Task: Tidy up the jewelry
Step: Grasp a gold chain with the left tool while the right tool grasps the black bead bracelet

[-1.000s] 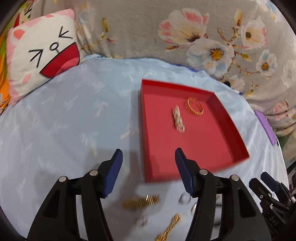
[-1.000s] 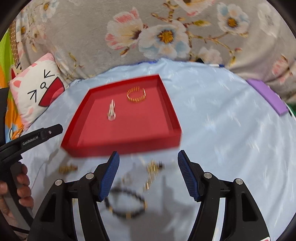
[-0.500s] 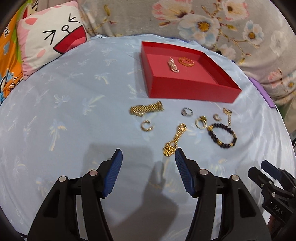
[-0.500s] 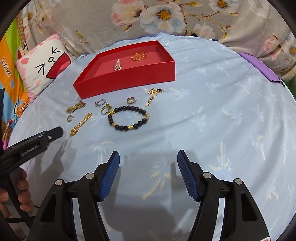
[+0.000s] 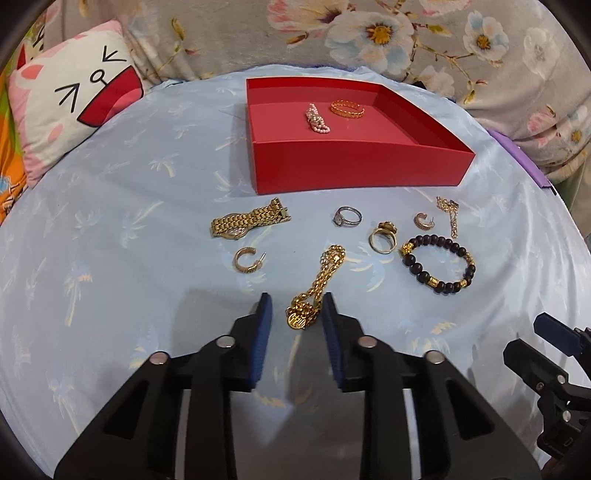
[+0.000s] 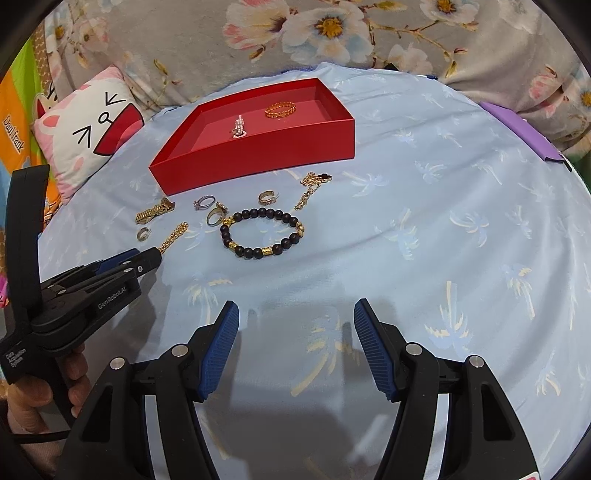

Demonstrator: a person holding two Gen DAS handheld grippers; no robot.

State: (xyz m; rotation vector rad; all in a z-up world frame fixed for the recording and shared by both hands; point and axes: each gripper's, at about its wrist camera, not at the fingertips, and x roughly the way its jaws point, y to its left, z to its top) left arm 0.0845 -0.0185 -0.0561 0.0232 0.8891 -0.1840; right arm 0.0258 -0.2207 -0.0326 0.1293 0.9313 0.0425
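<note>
While the left wrist view looks straight down on the left gripper (image 5: 295,306), whose jaws are closing with the pendant end of a gold chain necklace (image 5: 317,288) lying between the blue pads, the pads not yet pressing on it, the right wrist view shows that gripper from the side at its left edge, with fingers of the person's hand (image 6: 79,384) wrapped on the handle. Right gripper (image 6: 295,317): jaws spread wide over bare blue cloth (image 6: 443,221), nothing between them; only its tip shows in the left view.

Container: red tray (image 5: 354,162), open-topped, at the far side of the cloth. Contents: one pearl piece (image 5: 317,118); one gold chain-link ring (image 5: 347,109), just beside it, apart.

Loose on the cloth, near the tray's front wall: gold watch (image 5: 249,221); gold hoop earring (image 5: 246,260); silver ring (image 5: 347,216); gold ring (image 5: 384,236); small hoop earring (image 5: 423,220); thin gold chain (image 5: 448,214); dark bead bracelet (image 5: 437,264).

Beyond: cat-face cushion (image 5: 74,107); floral fabric (image 5: 369,33).
</note>
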